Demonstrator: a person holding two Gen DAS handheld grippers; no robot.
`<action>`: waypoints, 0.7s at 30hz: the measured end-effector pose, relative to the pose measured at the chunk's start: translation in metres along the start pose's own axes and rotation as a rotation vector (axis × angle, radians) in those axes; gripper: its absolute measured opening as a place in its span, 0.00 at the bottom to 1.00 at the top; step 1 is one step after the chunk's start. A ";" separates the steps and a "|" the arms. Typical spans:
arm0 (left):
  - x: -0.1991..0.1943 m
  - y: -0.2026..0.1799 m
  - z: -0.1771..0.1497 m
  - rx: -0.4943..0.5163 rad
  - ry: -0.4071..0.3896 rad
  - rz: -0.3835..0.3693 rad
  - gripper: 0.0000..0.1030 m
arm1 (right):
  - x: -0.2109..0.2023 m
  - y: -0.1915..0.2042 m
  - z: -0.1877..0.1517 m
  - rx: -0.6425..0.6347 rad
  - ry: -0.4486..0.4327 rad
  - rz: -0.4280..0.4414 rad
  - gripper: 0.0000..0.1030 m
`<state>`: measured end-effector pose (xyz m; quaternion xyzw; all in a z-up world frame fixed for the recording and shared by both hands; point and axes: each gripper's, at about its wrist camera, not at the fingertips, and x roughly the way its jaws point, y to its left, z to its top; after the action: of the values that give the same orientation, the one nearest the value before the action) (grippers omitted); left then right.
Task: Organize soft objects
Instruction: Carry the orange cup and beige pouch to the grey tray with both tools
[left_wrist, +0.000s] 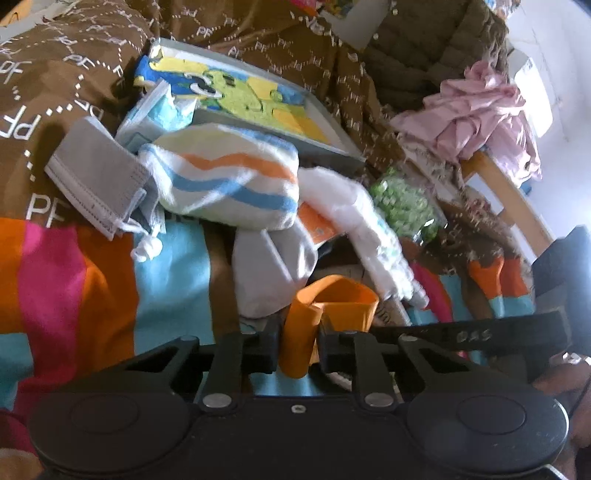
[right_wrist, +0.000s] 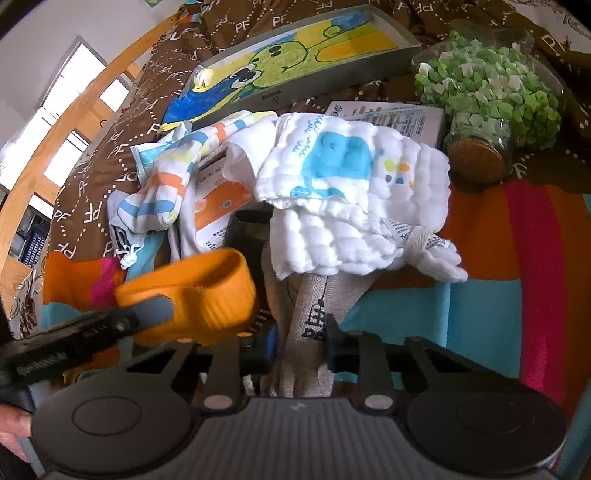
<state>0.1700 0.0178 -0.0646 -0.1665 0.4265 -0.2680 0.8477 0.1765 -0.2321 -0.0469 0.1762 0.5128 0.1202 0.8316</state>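
Note:
My left gripper (left_wrist: 298, 341) is shut on an orange band (left_wrist: 325, 306), which also shows in the right wrist view (right_wrist: 199, 291) at lower left. My right gripper (right_wrist: 300, 343) is shut on a beige cloth bag (right_wrist: 306, 325). A white muslin cloth with a blue whale print (right_wrist: 351, 188) lies over the bag's far end. A striped white, orange and blue towel (left_wrist: 229, 177) lies on the pile; it also shows in the right wrist view (right_wrist: 173, 173). A grey face mask (left_wrist: 92, 177) lies left of the towel.
A grey tray with a green cartoon drawing (right_wrist: 306, 62) lies behind on the brown bedspread (left_wrist: 48, 85). A jar of green paper stars (right_wrist: 495, 92) lies at right. An orange booklet (right_wrist: 218, 206), a pink cloth (left_wrist: 476, 114) and a striped colourful blanket (left_wrist: 74, 280) are nearby.

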 end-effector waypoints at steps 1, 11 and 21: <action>-0.005 -0.002 0.001 -0.006 -0.019 0.000 0.18 | -0.002 0.000 -0.001 -0.003 -0.007 0.005 0.21; -0.062 -0.013 0.000 -0.129 -0.248 0.062 0.14 | -0.042 0.007 -0.009 -0.021 -0.117 0.197 0.20; -0.091 -0.038 0.005 -0.074 -0.412 0.112 0.14 | -0.092 0.031 -0.001 -0.024 -0.358 0.308 0.20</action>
<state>0.1177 0.0420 0.0153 -0.2251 0.2623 -0.1651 0.9237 0.1340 -0.2390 0.0399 0.2608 0.3228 0.2185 0.8832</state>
